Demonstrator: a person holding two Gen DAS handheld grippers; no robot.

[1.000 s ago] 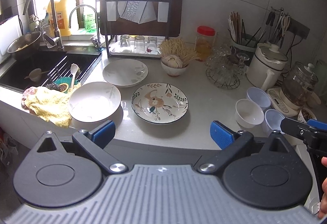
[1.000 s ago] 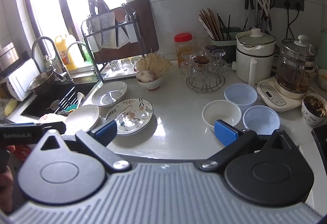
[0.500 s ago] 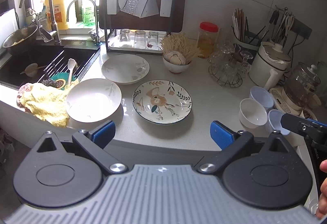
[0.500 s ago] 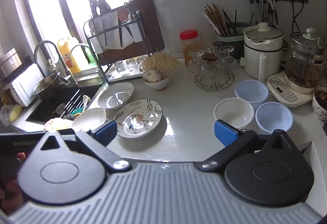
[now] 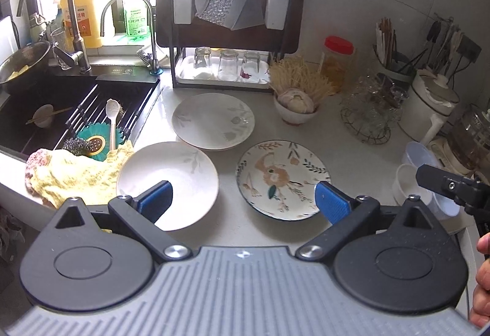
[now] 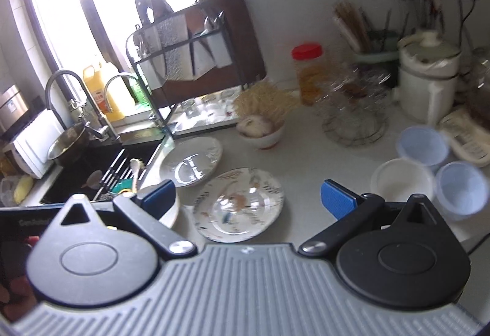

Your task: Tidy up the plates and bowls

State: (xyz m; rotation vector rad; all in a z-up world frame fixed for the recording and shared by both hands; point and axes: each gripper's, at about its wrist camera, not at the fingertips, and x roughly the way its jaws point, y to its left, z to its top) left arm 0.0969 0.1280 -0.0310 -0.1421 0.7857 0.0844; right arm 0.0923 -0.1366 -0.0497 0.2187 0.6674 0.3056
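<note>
Both claws were spread wide and held nothing. The left claw (image 5: 243,198) hung over the surface (image 5: 346,149) in front of the floral plate (image 5: 283,179). A white plate (image 5: 171,179) lay left of the floral plate, another (image 5: 213,120) behind it. Right of the floral plate sat three bowls (image 6: 401,179), near the right claw (image 6: 246,196).

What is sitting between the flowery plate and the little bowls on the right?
Nothing: between the flowery plate and the white bowl there is only bare countertop, seen best in the right wrist view.
</note>
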